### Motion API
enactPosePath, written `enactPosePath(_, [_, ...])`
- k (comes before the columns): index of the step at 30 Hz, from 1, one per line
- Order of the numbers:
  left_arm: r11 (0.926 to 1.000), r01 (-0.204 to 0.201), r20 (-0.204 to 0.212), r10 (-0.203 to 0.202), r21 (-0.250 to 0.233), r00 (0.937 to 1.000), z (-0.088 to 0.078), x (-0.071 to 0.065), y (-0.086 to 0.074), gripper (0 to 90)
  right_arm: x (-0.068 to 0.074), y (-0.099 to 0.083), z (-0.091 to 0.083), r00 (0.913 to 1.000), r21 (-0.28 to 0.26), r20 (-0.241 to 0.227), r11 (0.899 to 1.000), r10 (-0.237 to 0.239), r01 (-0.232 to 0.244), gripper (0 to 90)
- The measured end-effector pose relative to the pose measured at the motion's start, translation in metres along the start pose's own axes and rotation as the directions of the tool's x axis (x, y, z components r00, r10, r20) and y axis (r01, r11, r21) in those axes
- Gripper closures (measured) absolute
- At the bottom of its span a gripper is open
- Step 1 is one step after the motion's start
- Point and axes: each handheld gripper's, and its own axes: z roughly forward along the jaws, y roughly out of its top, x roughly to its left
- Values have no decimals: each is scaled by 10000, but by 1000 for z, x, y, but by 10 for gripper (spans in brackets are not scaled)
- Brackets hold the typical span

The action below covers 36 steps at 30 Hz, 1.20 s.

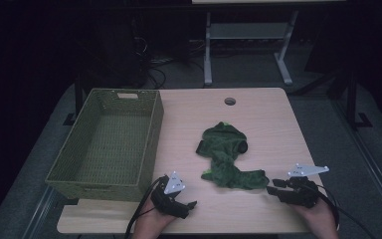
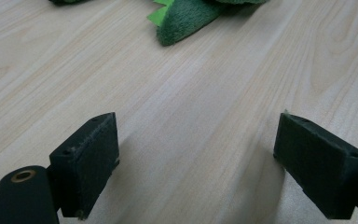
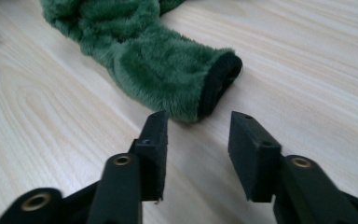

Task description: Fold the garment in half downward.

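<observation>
A dark green fuzzy garment (image 1: 227, 154) lies crumpled in the middle of the light wooden table (image 1: 263, 119). One sleeve (image 3: 168, 70) with a black cuff points at my right gripper (image 3: 198, 140), whose jaws stand apart just short of the cuff with nothing between them. In the high view that right gripper (image 1: 270, 187) sits near the front edge, right of the garment. My left gripper (image 1: 191, 205) rests low at the front, left of the garment. Its jaws (image 2: 198, 163) are wide apart over bare wood, and the garment's hem (image 2: 186, 18) lies beyond them.
A green woven basket (image 1: 149, 149) with nothing in it stands on the table's left side. A round cable hole (image 1: 230, 101) is at the back. Dark floor, cables and a desk frame (image 1: 208, 50) lie beyond the table.
</observation>
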Motion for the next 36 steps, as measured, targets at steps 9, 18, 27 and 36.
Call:
enactPosePath(9, [10000,-17,-10,17,-27,10000,0,0,0,131,-3,2,11,9988,93,-458,9998,152,-148,683])
enactPosePath(18, [10000,-20,-9,20,-23,10000,0,0,0,131,-8,3,-2,9998,-96,4,9998,192,-192,842])
enactPosePath(27, [10000,-22,-11,22,-16,10000,0,0,0,131,-14,1,-18,9989,-385,462,9992,108,-90,840])
enactPosePath(36, [10000,-23,-9,23,-21,10000,0,0,0,131,-4,10,-27,9986,-909,277,9947,-461,484,840])
